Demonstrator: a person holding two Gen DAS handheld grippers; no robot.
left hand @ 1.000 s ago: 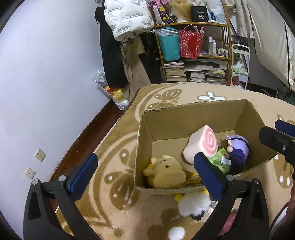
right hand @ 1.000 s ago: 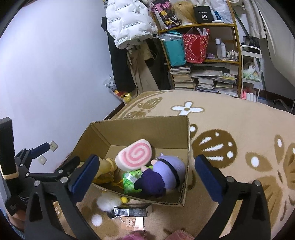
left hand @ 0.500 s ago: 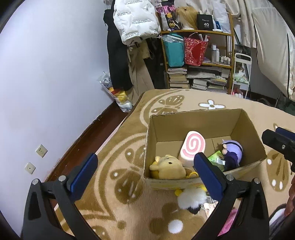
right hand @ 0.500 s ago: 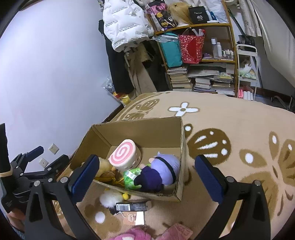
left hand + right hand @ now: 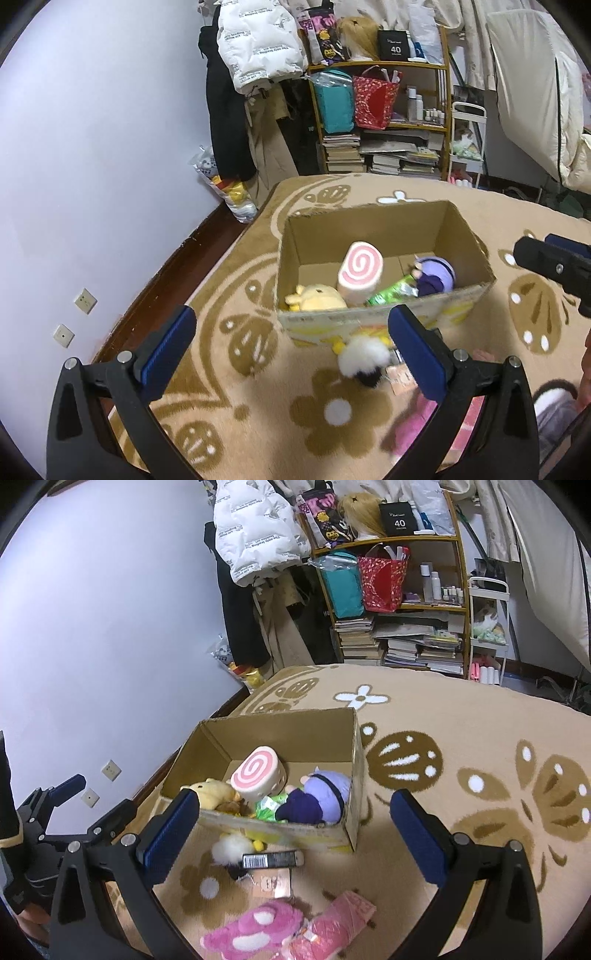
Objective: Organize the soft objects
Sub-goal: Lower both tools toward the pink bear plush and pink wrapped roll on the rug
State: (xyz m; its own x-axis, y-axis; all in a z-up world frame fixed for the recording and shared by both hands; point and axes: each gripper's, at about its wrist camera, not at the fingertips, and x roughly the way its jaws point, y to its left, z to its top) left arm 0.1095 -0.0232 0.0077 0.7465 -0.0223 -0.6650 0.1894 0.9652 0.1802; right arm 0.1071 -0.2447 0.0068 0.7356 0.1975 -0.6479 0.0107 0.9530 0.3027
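Plush toys lie loose on the patterned rug (image 5: 461,723) nearest you: a pink plush (image 5: 255,928) with white patches beside a pink wrapped bundle (image 5: 332,926), both low between the fingers of your right claw (image 5: 295,834), which is spread wide and carries nothing. Expect both pieces to be light and squashy; take the pink plush across its thickest middle, where the filling will bunch under the pads rather than slide out. The bundle's wrapping looks smooth and may slip, so a hold across its narrow width seems safer.

Just beyond, a white fluffy toy (image 5: 231,847) with yellow parts rests against the front wall of the cardboard box (image 5: 356,775), with a dark tube (image 5: 271,858) and a small card (image 5: 271,880) alongside; those two look stiff, not soft. The fluffy toy's pile will likely compress a good deal before the pads bite.

Your left claw (image 5: 291,341) hangs released and empty above the rug, in front of the box.

Inside the box sit a yellow bear (image 5: 317,297), a pink swirl-roll cushion (image 5: 360,271), a green packet (image 5: 393,293) and a purple-haired doll (image 5: 434,277).

Farther back, a cluttered shelf (image 5: 399,602) holds books and bags.
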